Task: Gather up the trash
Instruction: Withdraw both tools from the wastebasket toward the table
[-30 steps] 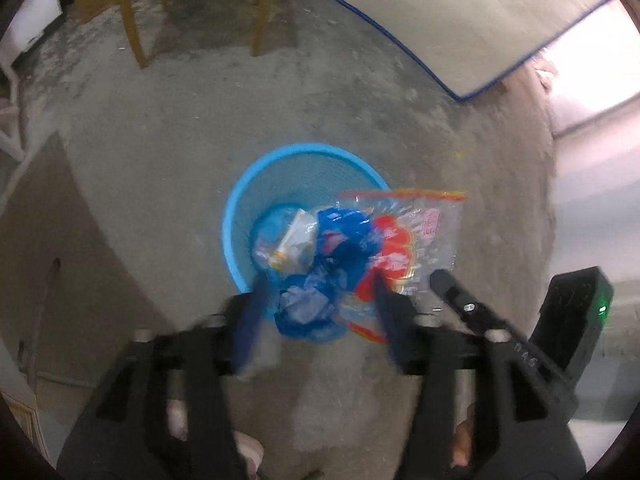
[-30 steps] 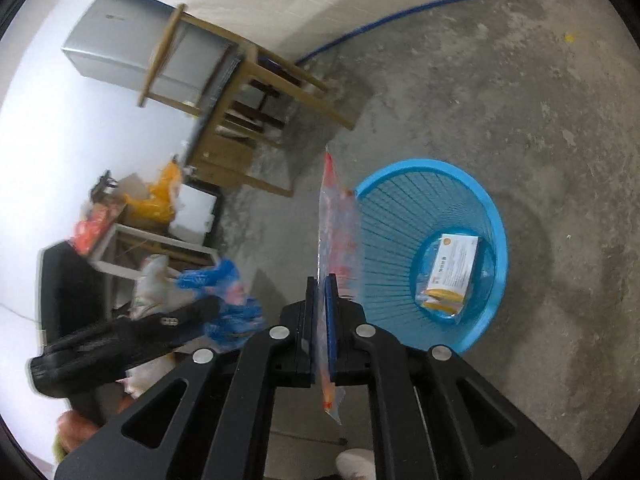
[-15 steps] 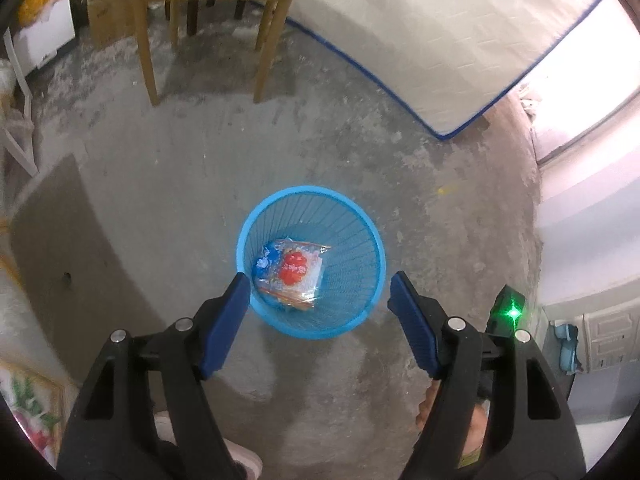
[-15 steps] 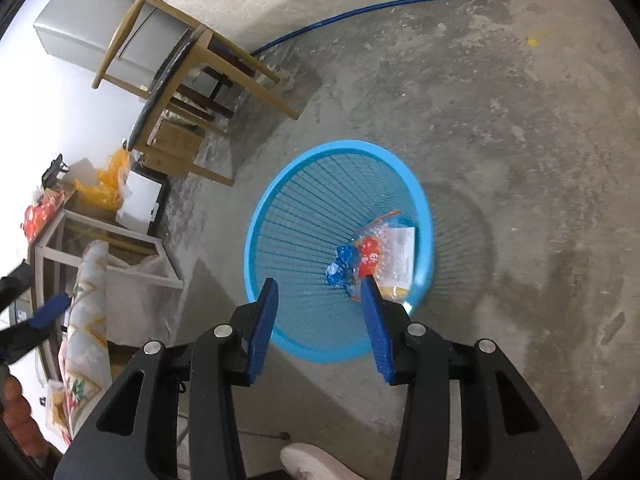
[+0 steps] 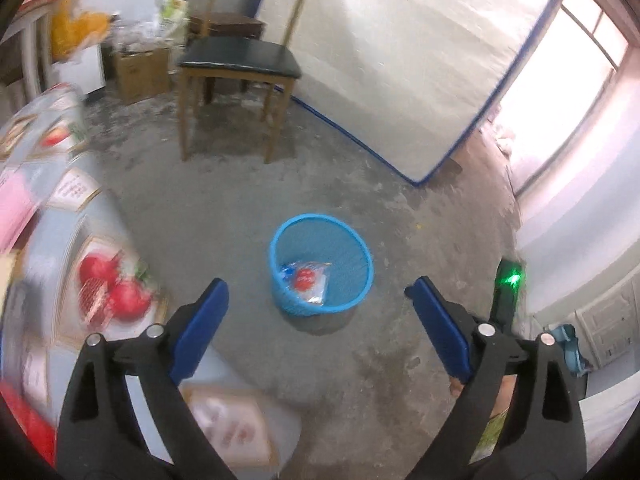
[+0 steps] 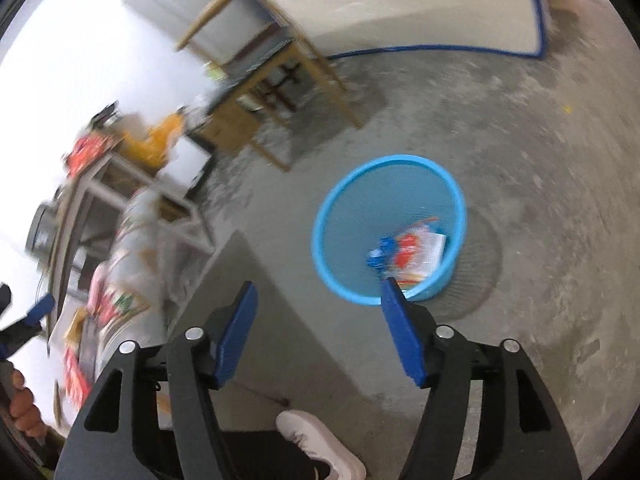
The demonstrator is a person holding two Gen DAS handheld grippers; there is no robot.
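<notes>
- Left gripper (image 5: 316, 292): black frame, flat blue pads, jaws just been opening and now spread wide, nothing between them.
- Right gripper (image 6: 318, 300): same build, jaws likewise just been opening, moderately wide, empty.
- Task items: crinkly clear plastic wrappers with red and blue print (image 5: 306, 282) lie at the bottom of the round sky-blue mesh wastebasket (image 5: 320, 220), which stands upright on the rough, stained grey concrete floor (image 5: 360, 360).
- Wastebasket: thin ribbed wall, smooth rim, tapering to a smaller base; judged light and easy to knock over.
- Risk: a low sweep of either gripper, or the pale pink shoe (image 6: 320, 444) nearby, could tip it and spill the wrappers.
- Risk: film wrappers are slippery and flat; a shallow pinch may slide off.
- Risk: both views are smeared at the left edge, so further trash on the printed fruit-pattern cloth (image 5: 60, 240) cannot be picked out reliably.
</notes>
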